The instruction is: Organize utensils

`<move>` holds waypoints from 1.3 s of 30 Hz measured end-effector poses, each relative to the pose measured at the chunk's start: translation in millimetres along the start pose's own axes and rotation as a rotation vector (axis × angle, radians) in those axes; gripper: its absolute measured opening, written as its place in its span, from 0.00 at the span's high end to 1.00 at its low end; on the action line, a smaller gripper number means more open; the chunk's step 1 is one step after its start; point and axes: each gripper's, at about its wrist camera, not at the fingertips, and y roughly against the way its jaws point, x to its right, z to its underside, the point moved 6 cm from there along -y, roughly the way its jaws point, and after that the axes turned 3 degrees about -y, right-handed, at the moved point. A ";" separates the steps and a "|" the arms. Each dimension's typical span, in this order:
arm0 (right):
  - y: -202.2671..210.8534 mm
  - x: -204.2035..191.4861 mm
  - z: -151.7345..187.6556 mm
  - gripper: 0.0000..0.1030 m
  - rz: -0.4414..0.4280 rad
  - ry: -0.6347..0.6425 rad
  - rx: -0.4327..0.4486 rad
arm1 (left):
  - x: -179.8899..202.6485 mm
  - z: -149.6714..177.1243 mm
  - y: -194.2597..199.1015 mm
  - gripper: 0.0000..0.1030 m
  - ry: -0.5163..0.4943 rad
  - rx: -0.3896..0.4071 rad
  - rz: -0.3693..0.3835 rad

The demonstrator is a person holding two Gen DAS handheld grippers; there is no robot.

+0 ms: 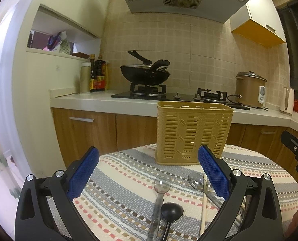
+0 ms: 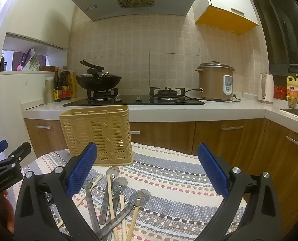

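A tan slotted plastic utensil basket (image 1: 193, 134) stands upright at the far side of a table with a striped woven cloth (image 1: 128, 190); it also shows in the right wrist view (image 2: 98, 134). My left gripper (image 1: 149, 168) is open and empty, above two metal spoons (image 1: 162, 182) (image 1: 197, 181), a black ladle (image 1: 172, 210) and a wooden chopstick (image 1: 204, 204). My right gripper (image 2: 146, 166) is open and empty, above several metal spoons (image 2: 119, 182) and wooden chopsticks (image 2: 110, 196) lying crossed on the cloth (image 2: 169, 180).
Behind the table runs a kitchen counter (image 2: 189, 110) with a gas hob, a black wok (image 2: 98, 82), sauce bottles (image 2: 62, 86), a brown rice cooker (image 2: 216, 80) and a white kettle (image 2: 266, 88). Wooden cabinets stand under it.
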 end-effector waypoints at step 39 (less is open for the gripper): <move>-13.0 8.8 6.1 0.07 0.057 -0.006 -0.061 | -2.1 -0.2 1.8 0.07 0.009 -0.002 -0.001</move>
